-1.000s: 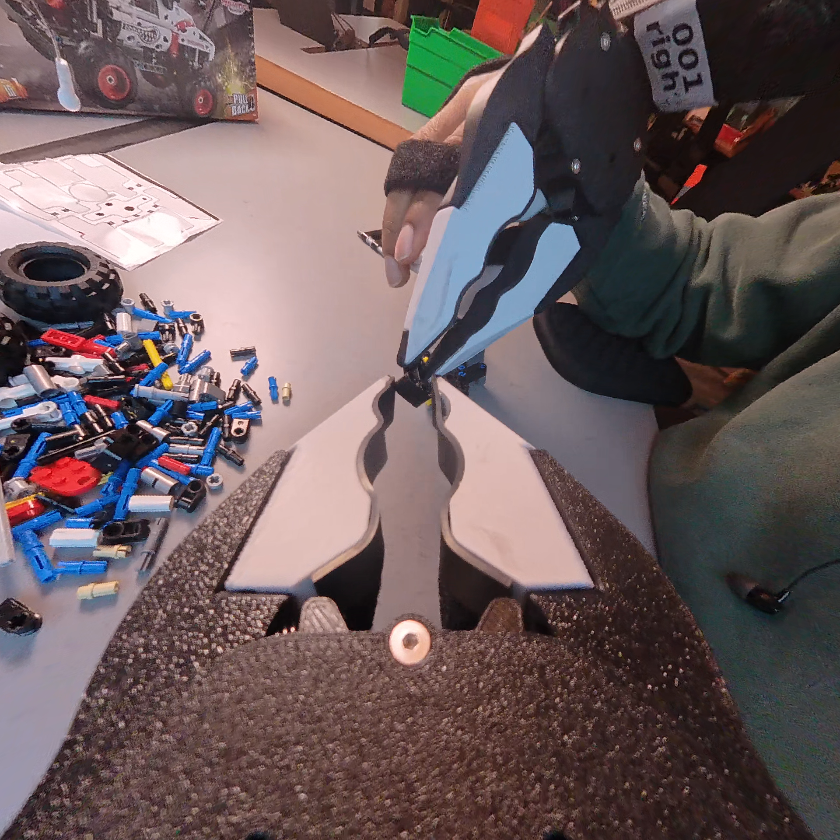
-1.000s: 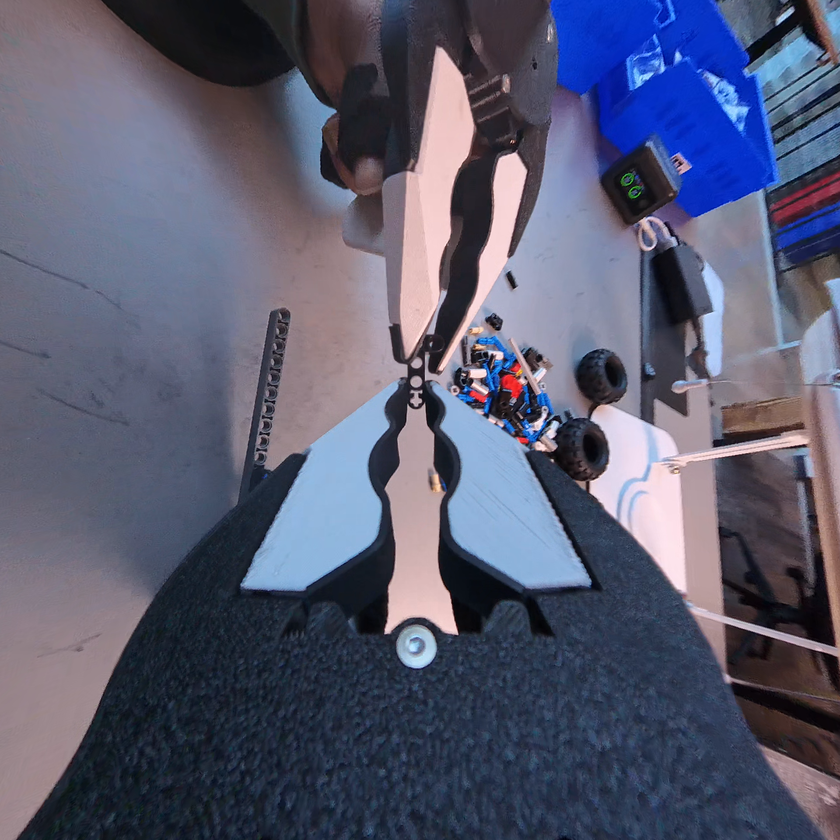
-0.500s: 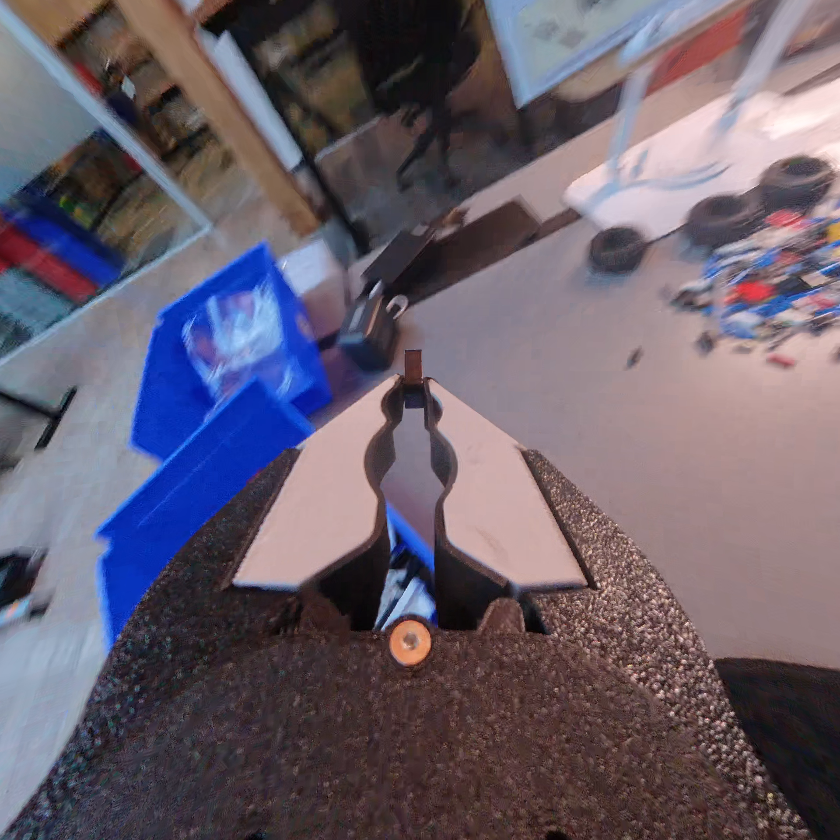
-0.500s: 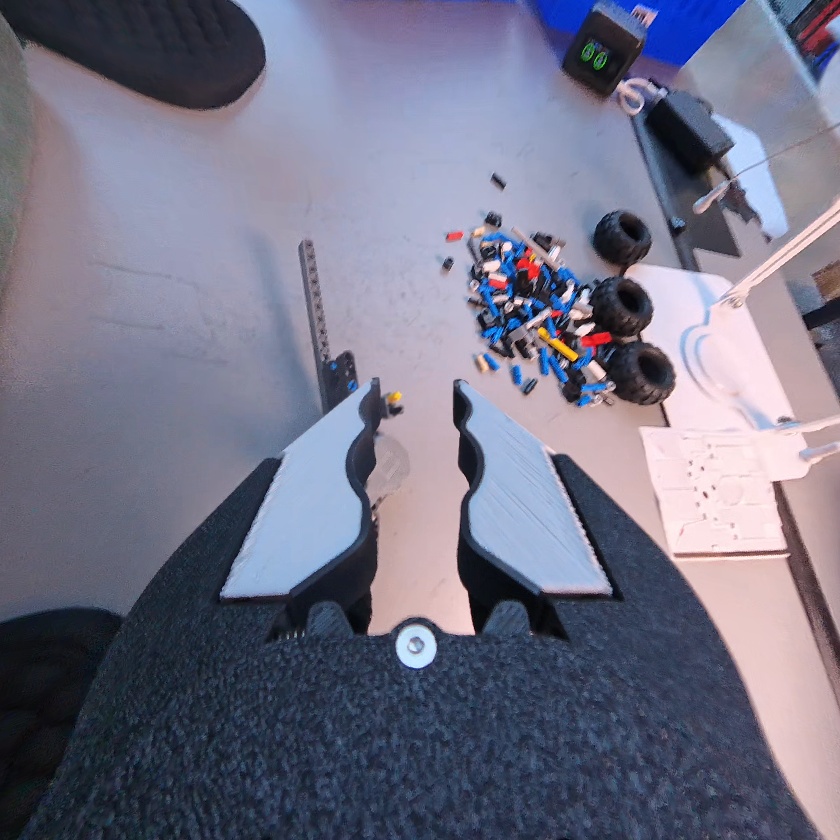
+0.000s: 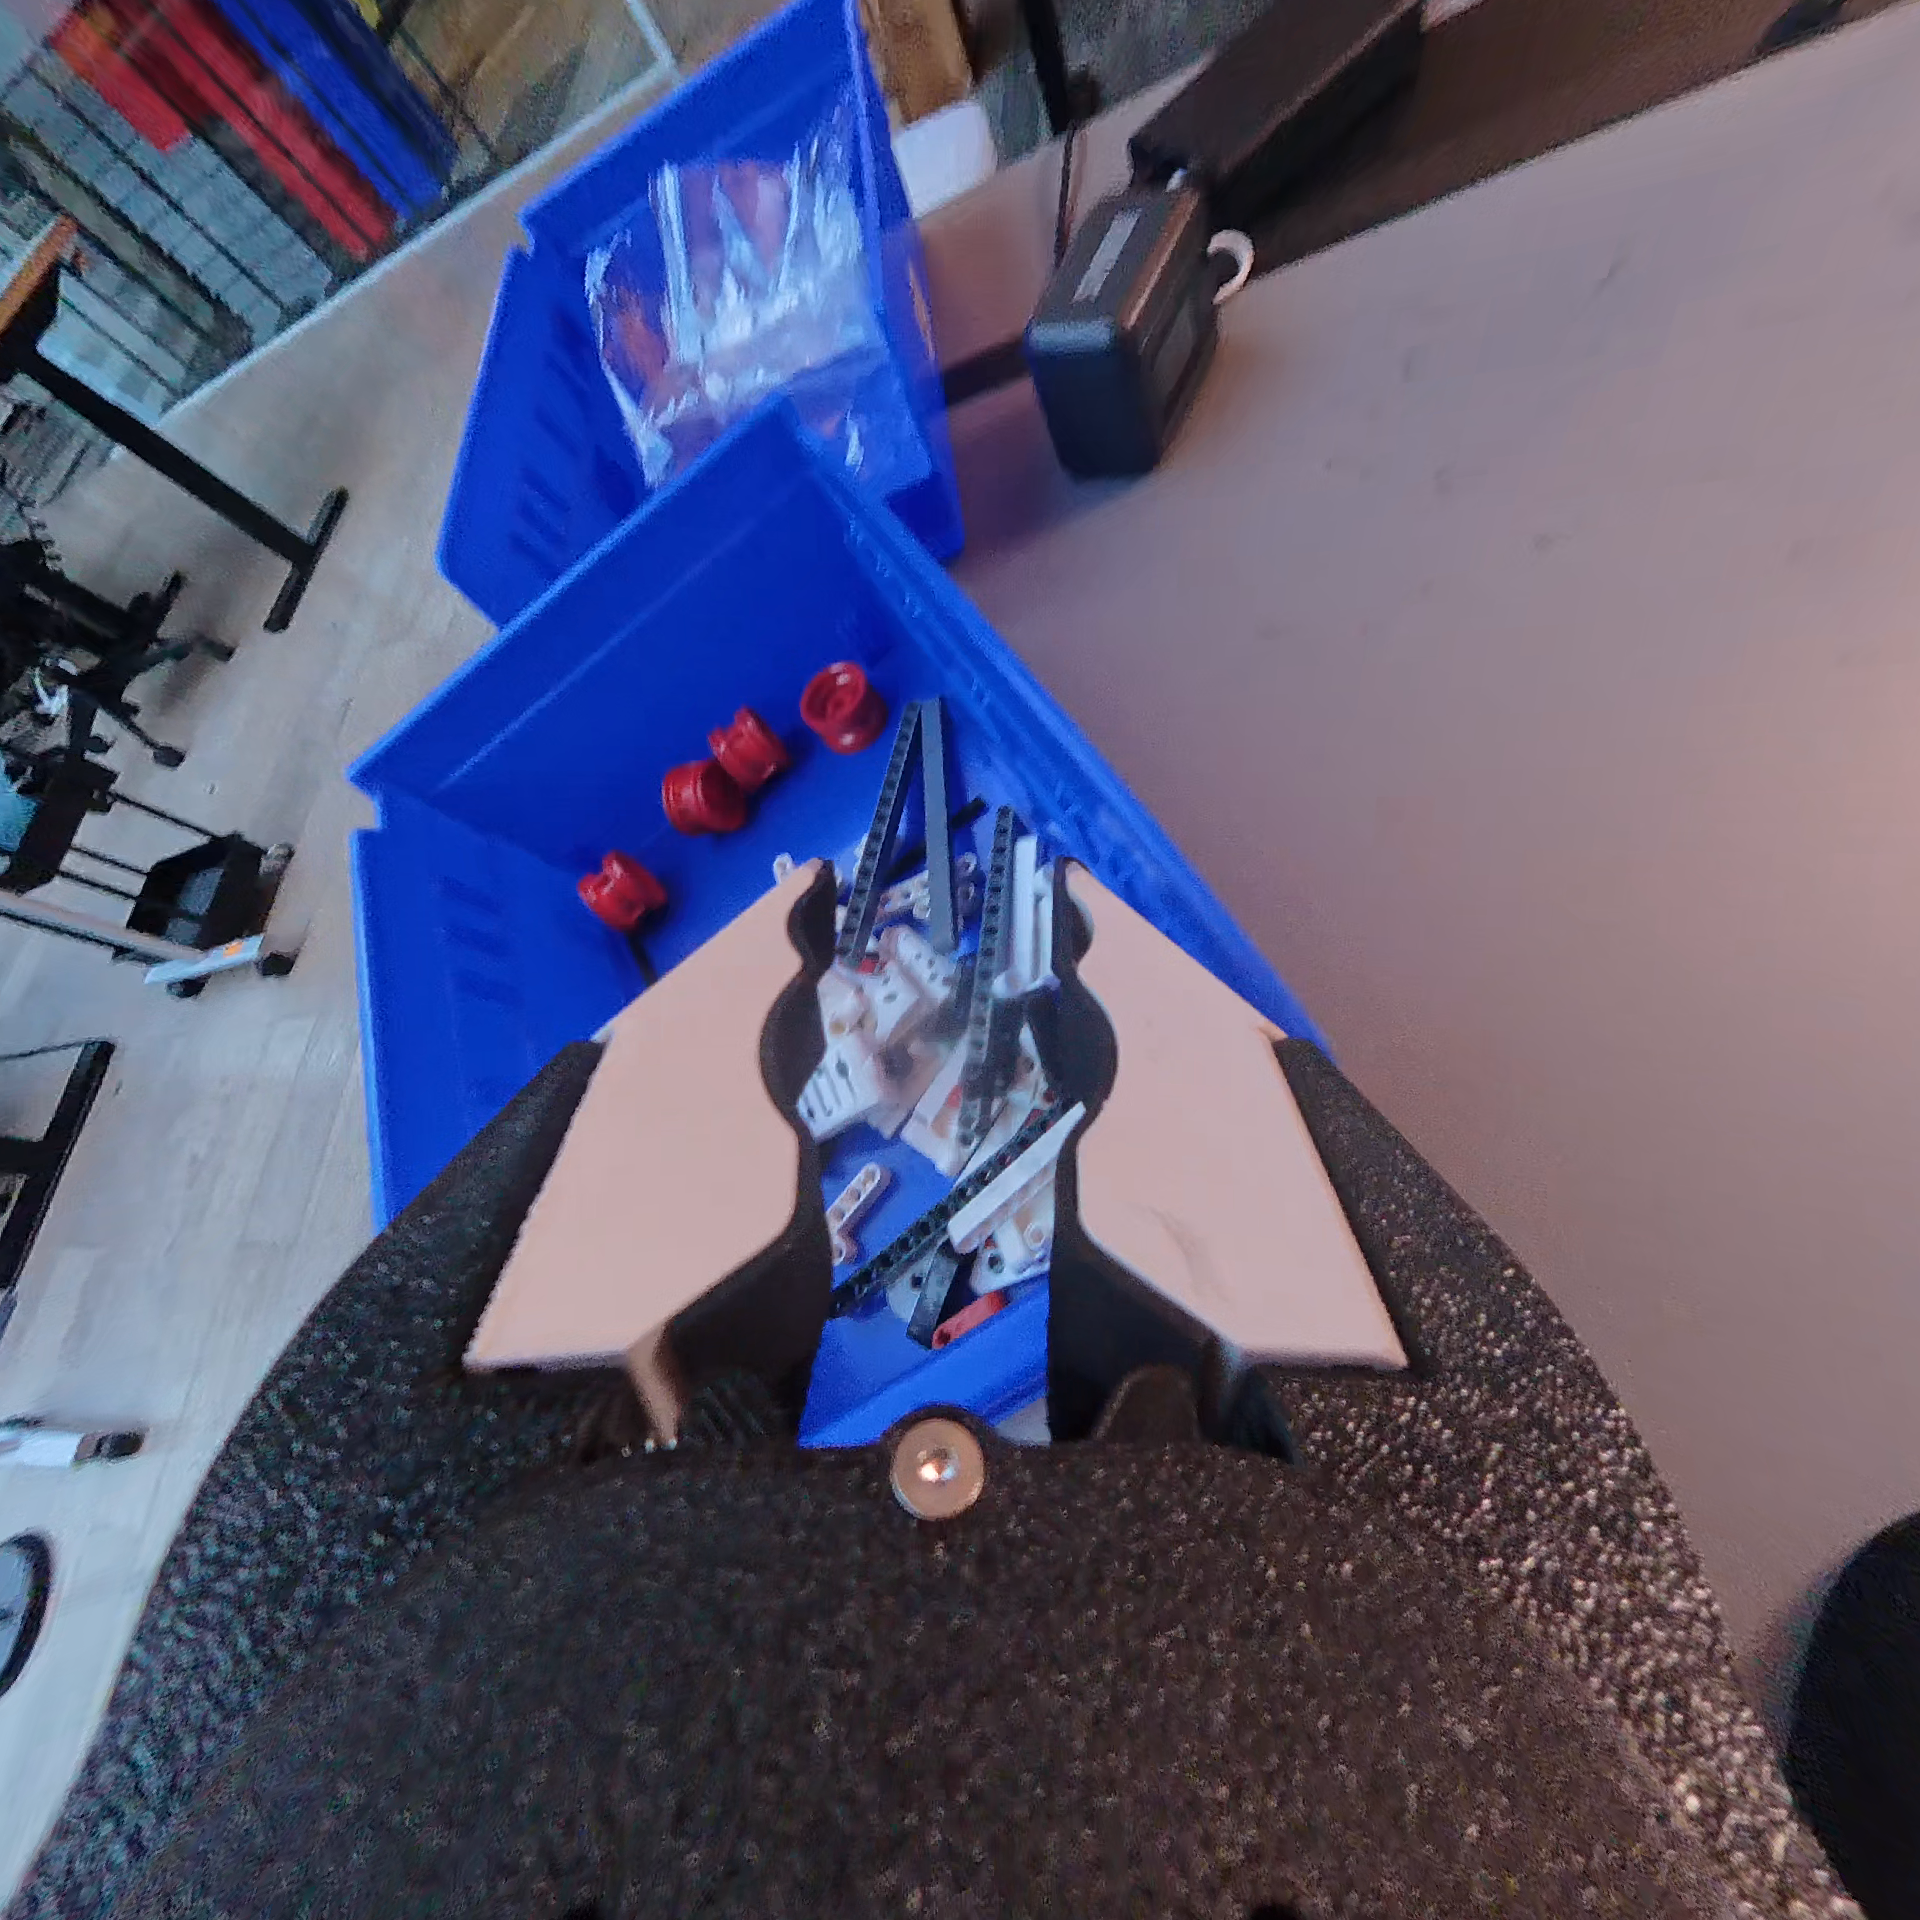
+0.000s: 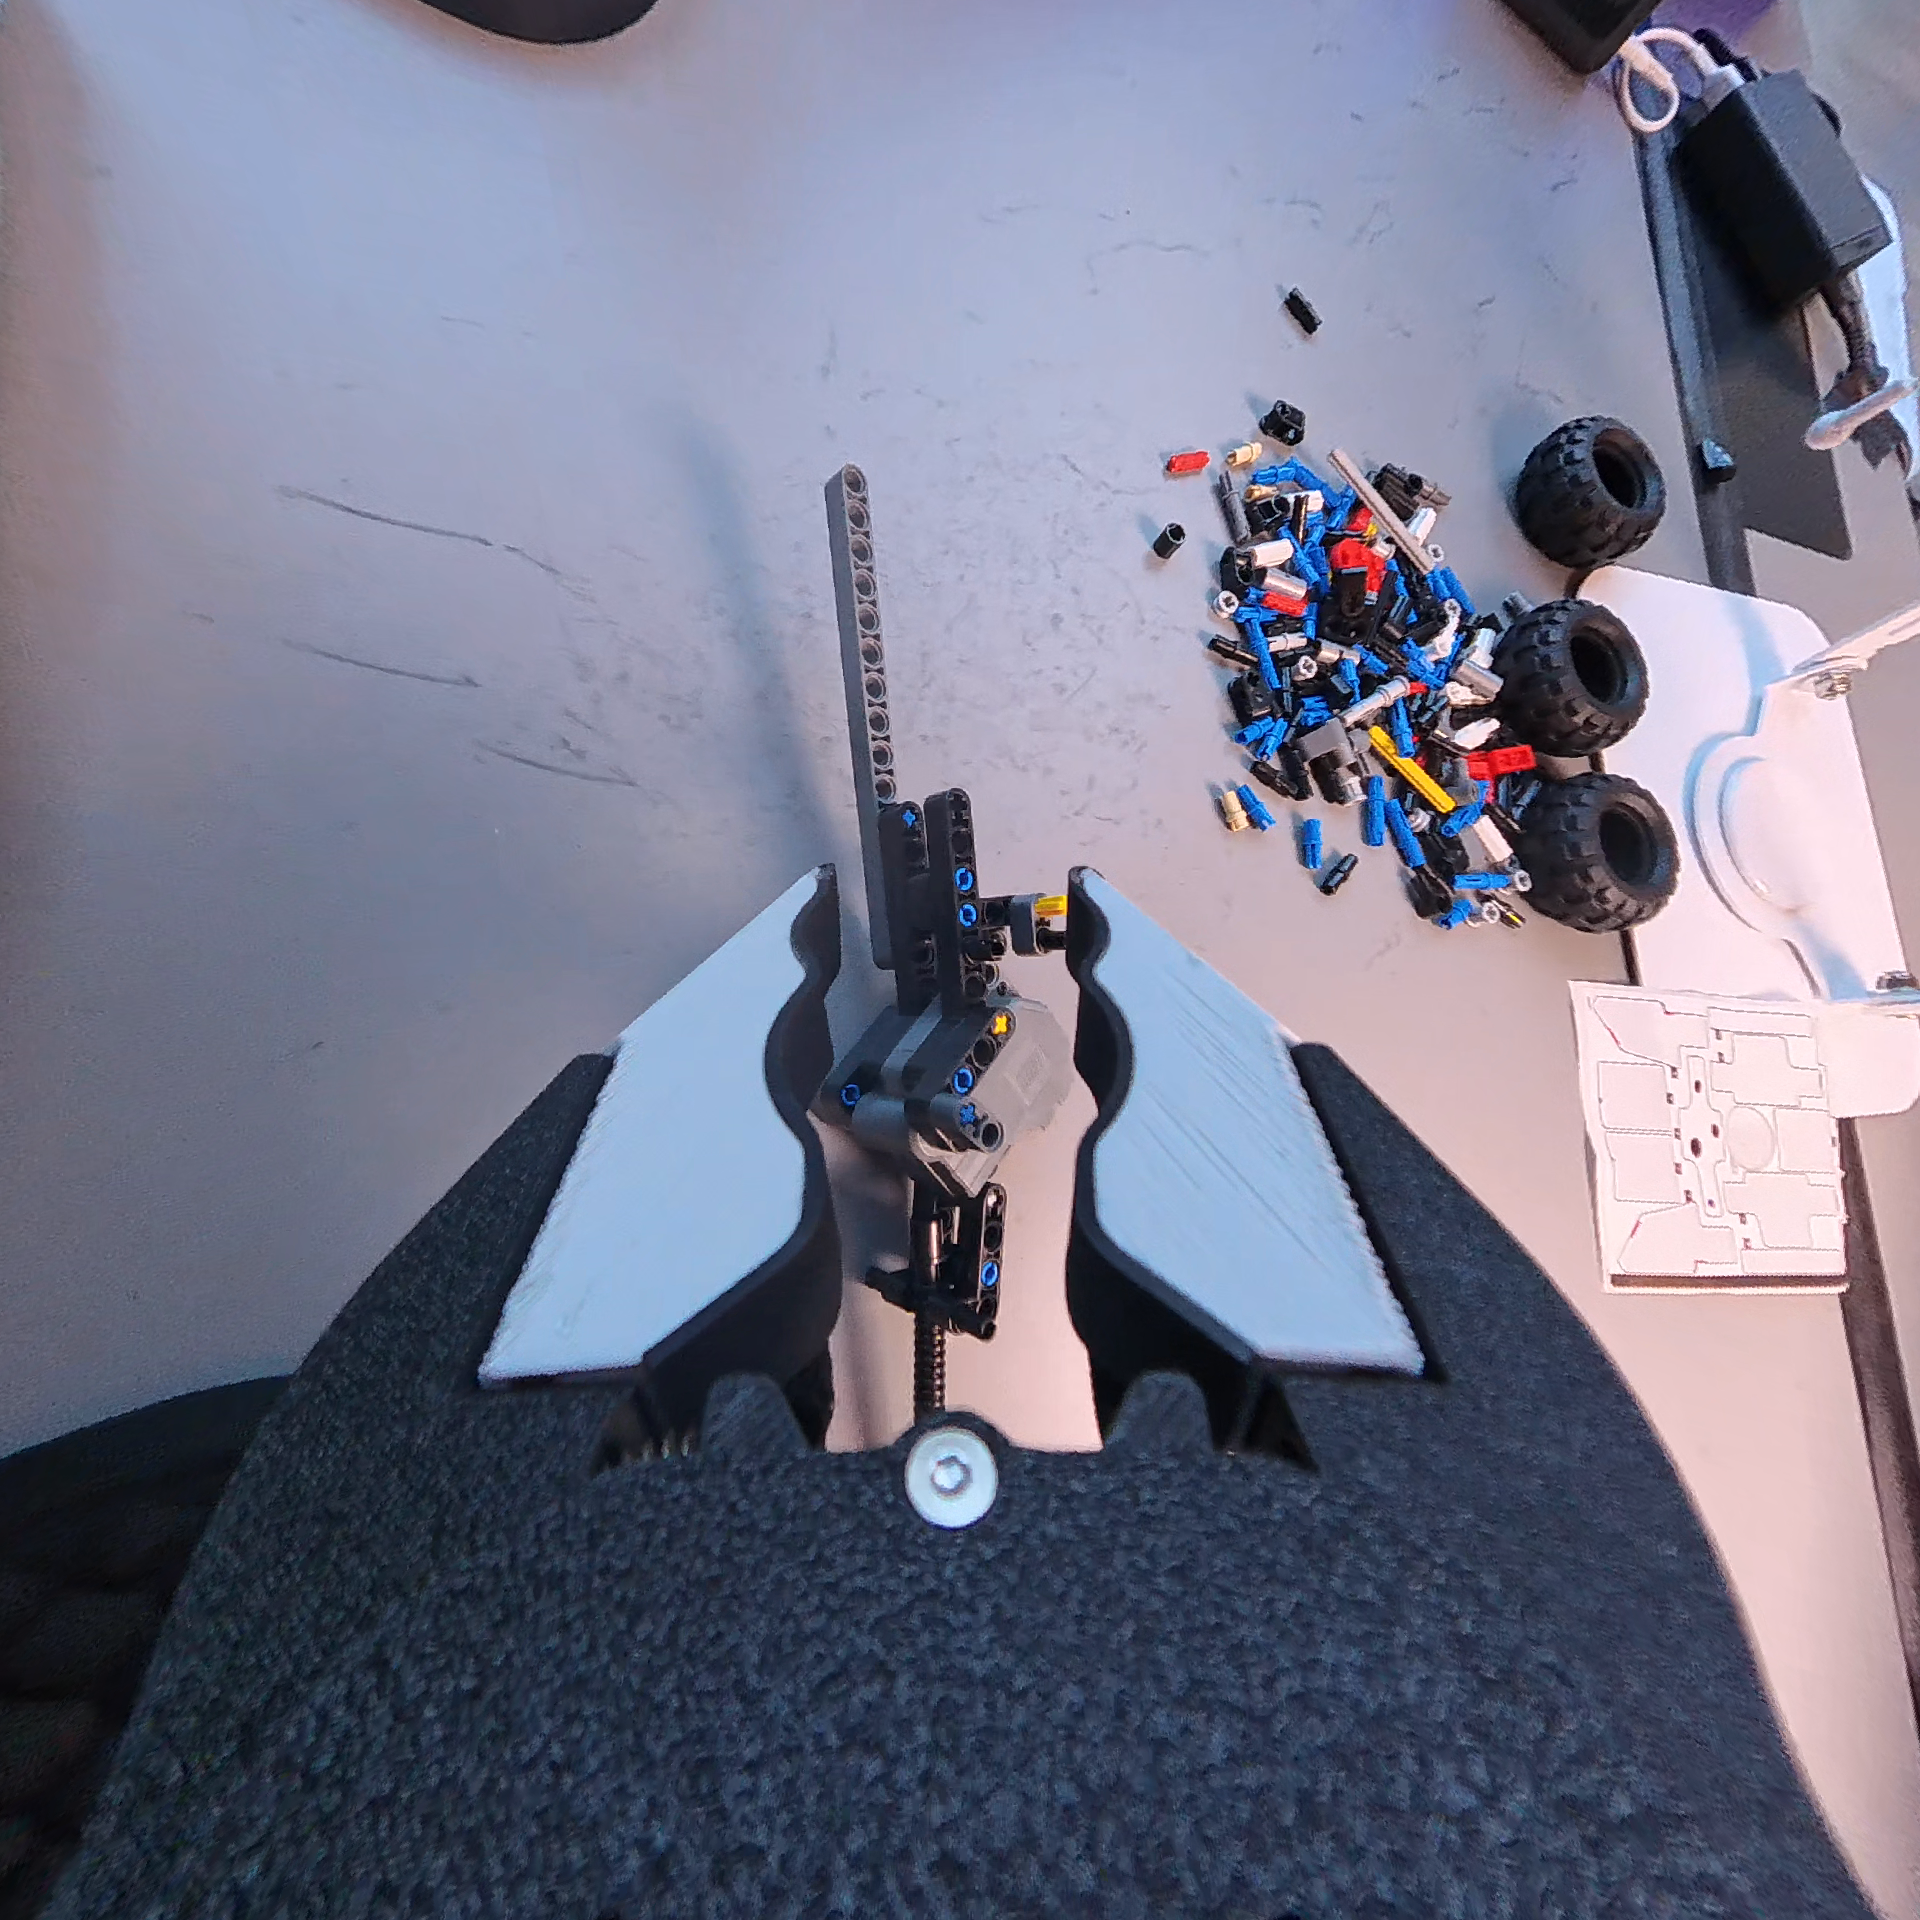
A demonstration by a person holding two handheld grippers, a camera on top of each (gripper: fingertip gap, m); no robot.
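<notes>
My left gripper [image 5: 943, 883] is spread wide and empty, hanging over the near blue bin [image 5: 665, 634]; beams and white pieces [image 5: 935, 1018] lie in that bin, red hubs [image 5: 727, 774] beyond them. My right gripper [image 6: 951, 881] is also wide, holding nothing, straddling the partly built assembly [image 6: 940, 1049] on the grey table [image 6: 468, 364]. Its long grey beam [image 6: 860, 644] points away from me. Loose parts pile [image 6: 1340, 665] and three black tyres [image 6: 1571, 675] sit right of the assembly, well apart.
</notes>
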